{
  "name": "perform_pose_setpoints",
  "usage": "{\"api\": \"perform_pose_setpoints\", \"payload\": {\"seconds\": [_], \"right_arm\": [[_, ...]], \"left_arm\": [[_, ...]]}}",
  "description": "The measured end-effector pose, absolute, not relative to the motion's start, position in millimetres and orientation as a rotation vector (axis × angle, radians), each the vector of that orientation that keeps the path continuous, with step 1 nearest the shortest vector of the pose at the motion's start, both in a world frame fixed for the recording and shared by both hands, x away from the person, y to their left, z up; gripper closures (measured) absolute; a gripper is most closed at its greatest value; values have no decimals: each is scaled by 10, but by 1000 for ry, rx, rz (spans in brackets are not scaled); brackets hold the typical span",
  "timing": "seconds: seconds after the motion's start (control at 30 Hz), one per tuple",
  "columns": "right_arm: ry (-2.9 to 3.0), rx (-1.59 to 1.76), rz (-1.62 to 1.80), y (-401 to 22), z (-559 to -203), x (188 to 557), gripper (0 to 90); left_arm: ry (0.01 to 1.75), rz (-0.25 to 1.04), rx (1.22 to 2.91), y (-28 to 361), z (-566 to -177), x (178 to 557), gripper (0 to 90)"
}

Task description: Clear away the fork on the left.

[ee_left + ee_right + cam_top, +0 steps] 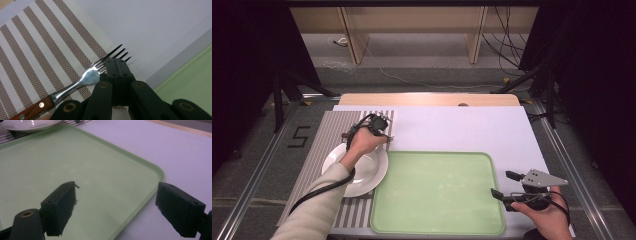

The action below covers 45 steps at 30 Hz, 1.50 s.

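Note:
A fork [86,78] with a wooden handle lies across the striped placemat [37,50], tines toward the white sheet. My left gripper [116,65] is shut, its two pads pressed together right over the tines; I cannot tell whether they touch the fork. From above, the left gripper [379,123] is at the mat's far right edge, beyond the white plate [371,186]. The fork handle [345,134] sticks out left of the hand. My right gripper [115,205] is open with nothing between its pads, low over the green tray's corner [152,170]. From above, the right gripper [503,184] is at the tray's right edge.
The green tray [437,195] lies bare at the table's front middle, on a white sheet [462,127]. The plate [27,125] lies on the placemat [327,135], touching the tray's left rim. The table's wooden edge [427,99] runs along the far side.

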State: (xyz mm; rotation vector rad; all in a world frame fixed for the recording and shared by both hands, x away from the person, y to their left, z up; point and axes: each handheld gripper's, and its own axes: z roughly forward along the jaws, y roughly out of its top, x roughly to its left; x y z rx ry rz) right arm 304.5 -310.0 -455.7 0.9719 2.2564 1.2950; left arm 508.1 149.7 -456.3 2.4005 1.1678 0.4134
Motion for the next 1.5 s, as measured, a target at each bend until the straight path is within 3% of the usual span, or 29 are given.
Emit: {"api": "perform_pose_setpoints", "payload": {"seconds": [0.47,0.83,1.17,1.5], "right_arm": [[2254,967,1296,-3096,-4550,3039,178],[2255,963,1298,-3088,-4548,3036,178],[2257,962,1295,-3085,-4544,3036,177],[2257,962,1297,-3086,-4543,3035,177]], "left_arm": [[1179,372,2444,1459,-4670,5100,893],[1185,390,2459,1461,-4702,5107,894],[1297,405,2398,1454,-4721,5080,894],[1262,417,2409,1469,-4726,5100,893]]}}
